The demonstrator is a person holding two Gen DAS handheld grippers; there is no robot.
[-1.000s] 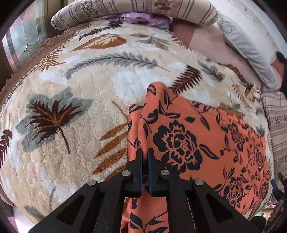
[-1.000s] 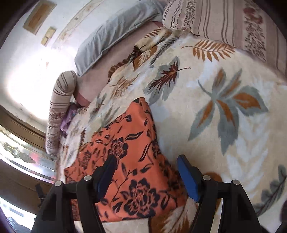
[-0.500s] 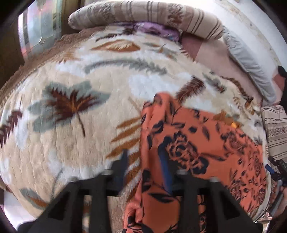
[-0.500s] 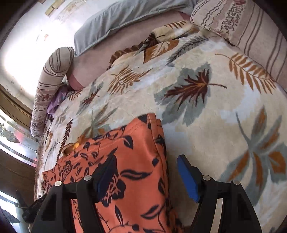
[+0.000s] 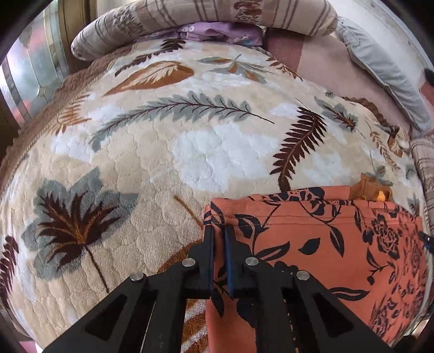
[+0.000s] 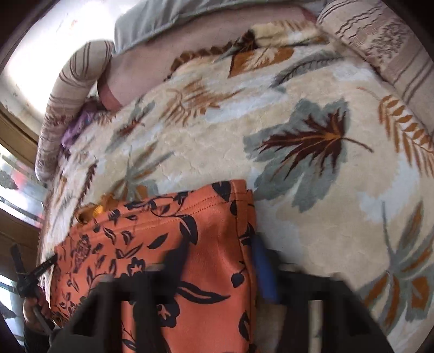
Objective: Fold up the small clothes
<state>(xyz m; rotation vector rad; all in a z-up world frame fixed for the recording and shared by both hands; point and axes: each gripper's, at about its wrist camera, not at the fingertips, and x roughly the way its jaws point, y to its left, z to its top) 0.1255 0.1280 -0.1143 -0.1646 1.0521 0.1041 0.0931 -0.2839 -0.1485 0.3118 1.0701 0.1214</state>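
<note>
an orange garment (image 5: 312, 239) printed with dark navy flowers and leaves is spread on a plush cream blanket (image 5: 190, 141) patterned with grey and brown leaves, over a bed. it lies toward the near edge of the bed, with striped bolster pillows (image 5: 206, 16) well beyond it. the far hem is seen as a stitched, slightly rumpled band, and a small mustard-coloured scrap (image 5: 371, 190) peeks out just behind it.

the left gripper (image 5: 219, 239) is seen with its jaws together, clamped on the garment's far left corner. the right gripper (image 6: 217, 260) is blurred; its jaws are closing around the garment's right side edge, with cloth between the dark finger and the blue pad (image 6: 264, 271), but a firm pinch cannot yet be confirmed.

a slip is judged the main risk: if the right jaws close on only the top layer or the very edge, that side could be dropped when lifted, and the fold would be left skewed. the fleecy blanket could also be pinched with the cloth and dragged up, wrinkling the fold.
</note>
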